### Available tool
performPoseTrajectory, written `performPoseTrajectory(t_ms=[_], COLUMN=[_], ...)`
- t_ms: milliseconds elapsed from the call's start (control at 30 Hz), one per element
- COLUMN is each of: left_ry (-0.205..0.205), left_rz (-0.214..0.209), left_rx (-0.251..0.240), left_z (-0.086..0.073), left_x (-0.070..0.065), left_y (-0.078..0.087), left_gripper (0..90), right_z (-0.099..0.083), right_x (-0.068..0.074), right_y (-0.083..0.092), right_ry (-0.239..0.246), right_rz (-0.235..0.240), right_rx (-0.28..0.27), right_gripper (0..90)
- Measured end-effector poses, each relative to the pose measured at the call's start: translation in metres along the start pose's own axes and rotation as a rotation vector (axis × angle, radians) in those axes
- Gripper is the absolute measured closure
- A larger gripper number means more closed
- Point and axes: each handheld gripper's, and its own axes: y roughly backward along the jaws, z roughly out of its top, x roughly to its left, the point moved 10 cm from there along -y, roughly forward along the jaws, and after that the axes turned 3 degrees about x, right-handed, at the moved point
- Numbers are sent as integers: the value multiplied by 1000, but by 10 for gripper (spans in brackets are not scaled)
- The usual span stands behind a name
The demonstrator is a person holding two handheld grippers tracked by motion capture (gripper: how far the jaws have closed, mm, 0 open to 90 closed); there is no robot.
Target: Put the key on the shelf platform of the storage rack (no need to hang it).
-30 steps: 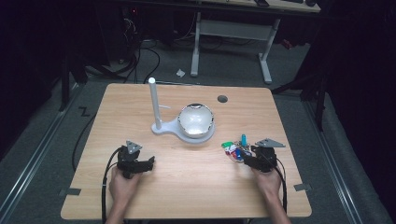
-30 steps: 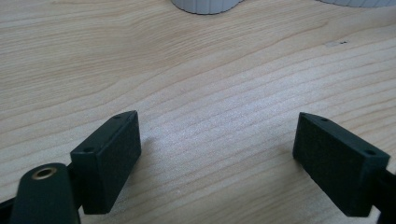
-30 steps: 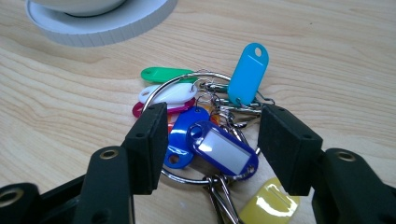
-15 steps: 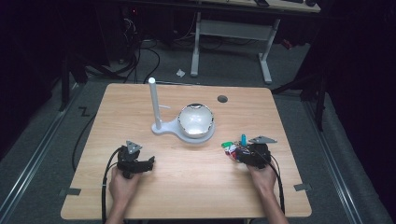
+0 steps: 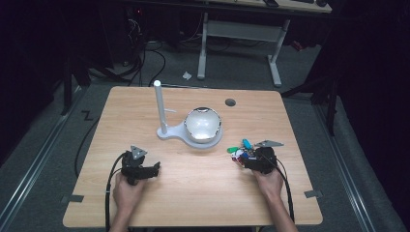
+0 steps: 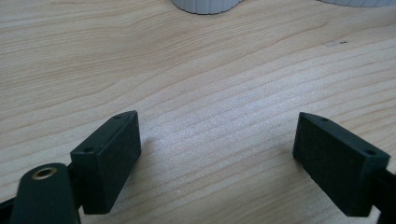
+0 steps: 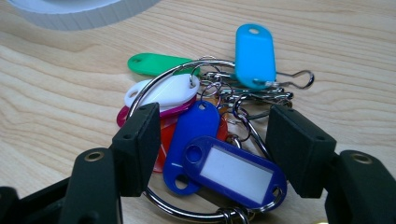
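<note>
A bunch of coloured key tags on a metal ring (image 5: 240,150) lies on the wooden table (image 5: 193,193), right of centre. In the right gripper view the ring (image 7: 161,86) carries blue, white, green, red and cyan tags. My right gripper (image 5: 244,158) stands low over the bunch. Its jaws have just been opening, and the dark blue tags (image 7: 233,170) lie loose between them. My right gripper (image 7: 212,121) is open. My left gripper (image 5: 153,167) rests at the table's front left, open over bare wood (image 6: 217,126).
A white stand (image 5: 167,131) with an upright post (image 5: 158,104) and a shiny dome (image 5: 203,124) sits mid-table, just beyond the keys. Its ribbed base edge (image 7: 79,11) is close ahead of the right gripper. A small cable hole (image 5: 230,102) is at the back.
My right gripper has slid left and a little down onto the key bunch, and its jaws now stand wider. The left hand has stayed put.
</note>
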Motion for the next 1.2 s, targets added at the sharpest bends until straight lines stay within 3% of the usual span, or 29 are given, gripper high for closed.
performPoseTrajectory(t_ms=[133, 200, 333, 600, 1000, 1200], left_ry=[-1, 2, 2, -1, 1, 8], left_rz=[0, 0, 1, -3, -3, 3], left_rx=[0, 0, 0, -4, -3, -4], left_z=[0, 0, 0, 0, 0, 0], left_x=[0, 0, 0, -1, -1, 0], left_y=[0, 0, 0, -1, -1, 0], left_gripper=[155, 155, 156, 156, 156, 156], right_z=[1, 2, 2, 6, 7, 8], right_x=[1, 2, -1, -6, -7, -3], right_y=[-1, 0, 1, 0, 2, 3], right_ry=[3, 16, 14, 39, 68, 90], right_rz=[0, 17, 29, 57, 39, 28], right_rx=[-4, -7, -11, 2, -19, -29], right_gripper=[375, 500, 582, 638, 686, 818])
